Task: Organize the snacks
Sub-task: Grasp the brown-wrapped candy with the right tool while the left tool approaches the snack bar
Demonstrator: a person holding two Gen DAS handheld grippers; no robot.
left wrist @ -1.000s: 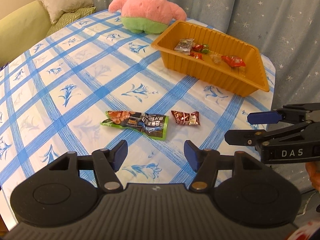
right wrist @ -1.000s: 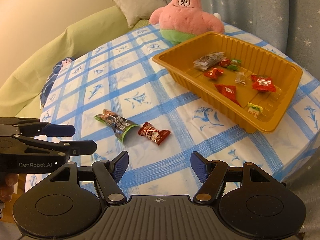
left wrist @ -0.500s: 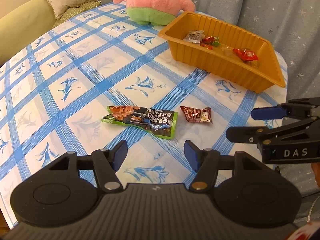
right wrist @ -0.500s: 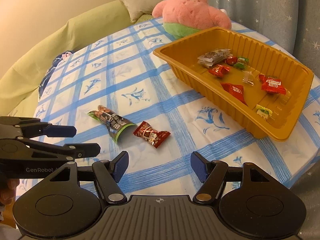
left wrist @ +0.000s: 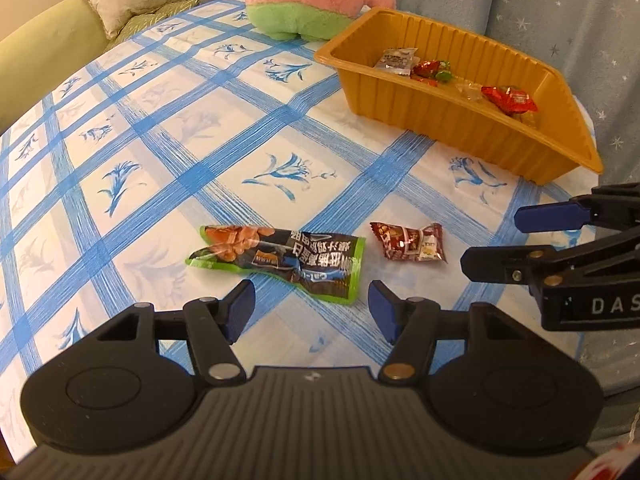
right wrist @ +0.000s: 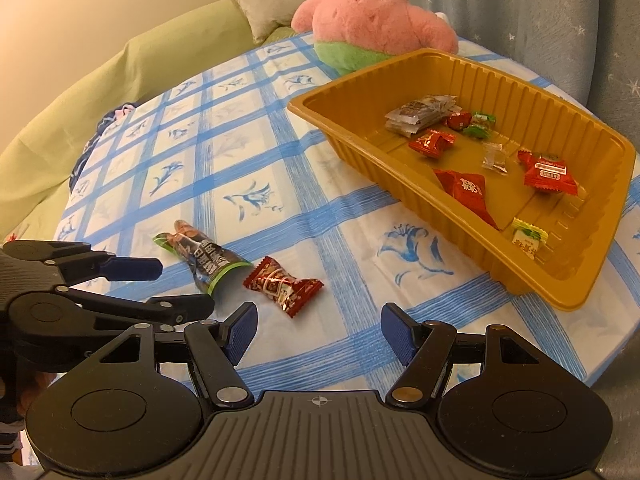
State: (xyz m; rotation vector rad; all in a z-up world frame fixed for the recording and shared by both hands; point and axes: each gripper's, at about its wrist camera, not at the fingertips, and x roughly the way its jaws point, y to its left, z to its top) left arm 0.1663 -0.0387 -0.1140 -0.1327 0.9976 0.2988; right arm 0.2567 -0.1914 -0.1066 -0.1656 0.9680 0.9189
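A long green and black snack packet [left wrist: 280, 260] lies flat on the tablecloth, just ahead of my open, empty left gripper [left wrist: 311, 305]. A small dark red candy [left wrist: 412, 242] lies to its right. In the right wrist view the packet [right wrist: 202, 256] and the candy [right wrist: 282, 286] lie just ahead of my open, empty right gripper [right wrist: 319, 330]. An orange tray [right wrist: 600, 280] at the right holds several wrapped candies; it also shows in the left wrist view [left wrist: 460, 128]. The right gripper's fingers [left wrist: 552, 216] show at the right of the left view.
A pink plush starfish [right wrist: 372, 20] sits behind the tray at the table's far side. A green sofa [right wrist: 100, 92] with a grey cushion [right wrist: 272, 0] stands beyond the table on the left. The table's near edge runs just under both grippers.
Both grippers have moved forward and lower toward the two loose snacks, which now sit closer to the fingertips. Both stay open. The snacks have not moved.
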